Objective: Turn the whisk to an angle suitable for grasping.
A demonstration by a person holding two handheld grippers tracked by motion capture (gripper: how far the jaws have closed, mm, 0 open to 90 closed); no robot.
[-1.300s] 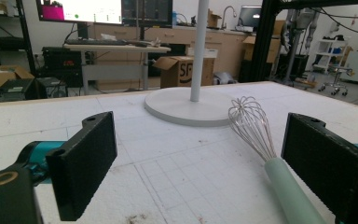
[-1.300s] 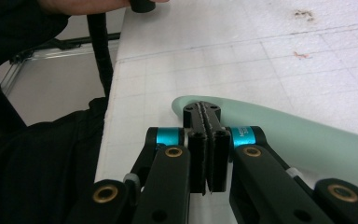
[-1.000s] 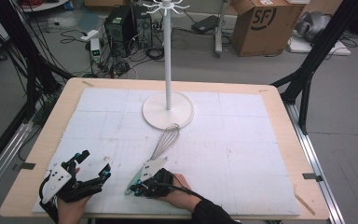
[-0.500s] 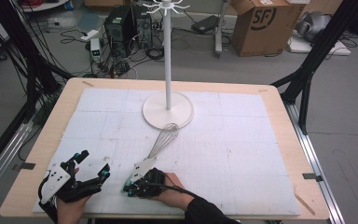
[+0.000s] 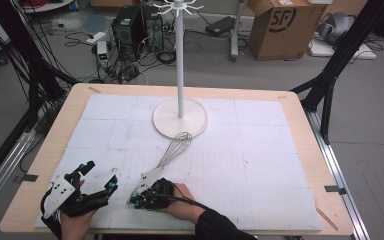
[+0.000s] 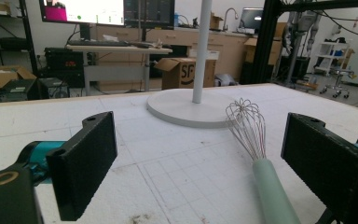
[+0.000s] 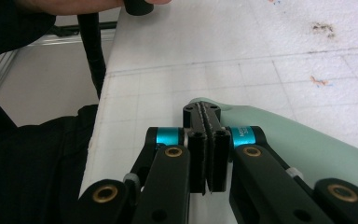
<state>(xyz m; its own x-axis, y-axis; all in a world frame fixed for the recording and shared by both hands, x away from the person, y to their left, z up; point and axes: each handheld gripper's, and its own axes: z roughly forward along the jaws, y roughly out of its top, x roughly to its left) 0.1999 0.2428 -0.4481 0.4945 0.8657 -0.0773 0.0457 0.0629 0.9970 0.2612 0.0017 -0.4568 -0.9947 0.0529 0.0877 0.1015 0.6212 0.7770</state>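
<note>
A whisk (image 5: 174, 150) with a pale green handle (image 6: 272, 191) lies on the white mat (image 5: 260, 165), its wire head beside the round base of a white stand (image 5: 180, 119). My right gripper (image 5: 136, 198) rests at the handle's near end, pointing back toward the person. In the right gripper view its jaws (image 7: 206, 114) are pressed together, with the green handle (image 7: 307, 140) lying just under and beside them. My left gripper (image 5: 100, 174) sits near the table's front left, open wide. In the left gripper view the whisk (image 6: 248, 122) lies ahead toward the right jaw.
The stand's tall pole (image 5: 180, 60) rises from the mat's far middle and carries hooks at the top. The base (image 6: 186, 109) shows ahead in the left gripper view. A cardboard box (image 5: 280, 20) and cables lie on the floor beyond the table. The table's near edge is close to both hands.
My right gripper has slid a little to the left along the near end of the whisk handle, and the whisk seems to shift slightly with it. The left gripper stays put.
</note>
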